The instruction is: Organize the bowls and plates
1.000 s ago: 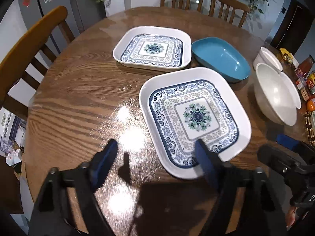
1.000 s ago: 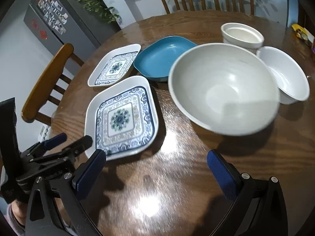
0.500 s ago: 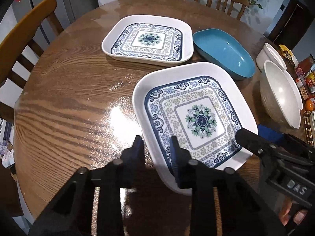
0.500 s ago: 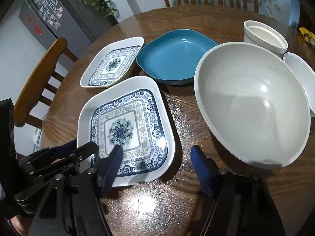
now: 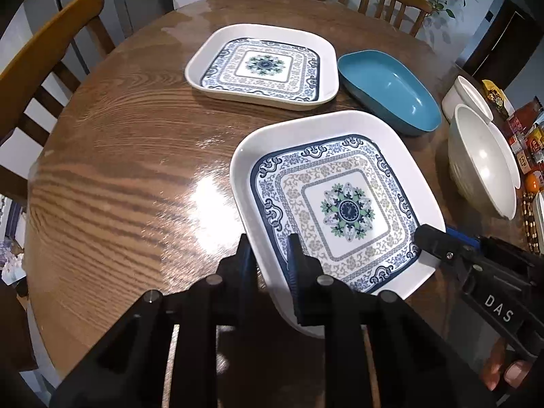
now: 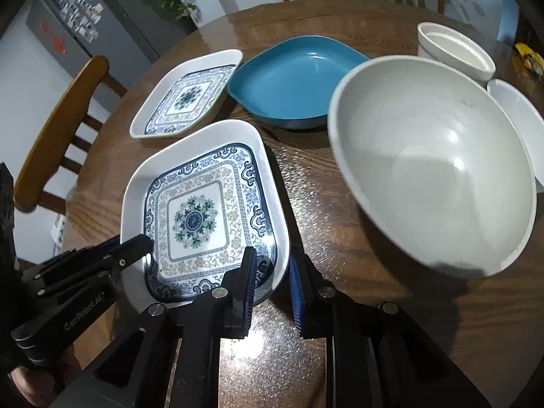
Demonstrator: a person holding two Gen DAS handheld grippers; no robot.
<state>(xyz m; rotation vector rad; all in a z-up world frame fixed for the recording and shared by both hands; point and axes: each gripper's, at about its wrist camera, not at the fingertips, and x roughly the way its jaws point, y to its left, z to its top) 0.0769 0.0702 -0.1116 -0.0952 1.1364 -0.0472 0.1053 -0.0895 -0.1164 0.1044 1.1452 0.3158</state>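
A square white plate with a blue floral pattern [image 5: 343, 204] [image 6: 204, 210] lies nearest me on the round wooden table [image 5: 119, 170]. My left gripper [image 5: 268, 261] straddles its near-left rim, one finger inside and one outside, jaws closing onto the rim. My right gripper [image 6: 272, 275] straddles the near-right rim the same way, jaws closing. Each gripper shows in the other's view, the left gripper [image 6: 136, 244] and the right gripper [image 5: 431, 234]. A matching patterned plate [image 5: 261, 64] [image 6: 187, 95] sits farther back.
A blue dish [image 5: 391, 91] [image 6: 299, 81] lies behind the near plate. A large white bowl [image 6: 431, 163], a smaller white bowl [image 6: 520, 125] and a white pot [image 6: 455, 51] stand on the right. Wooden chairs [image 5: 51, 34] ring the table. Jars and packets [image 5: 523, 129] crowd the far right edge.
Both grippers went from wide open to nearly shut around the near plate's rim, and both moved in closer to that plate. The dishes stayed where they were.
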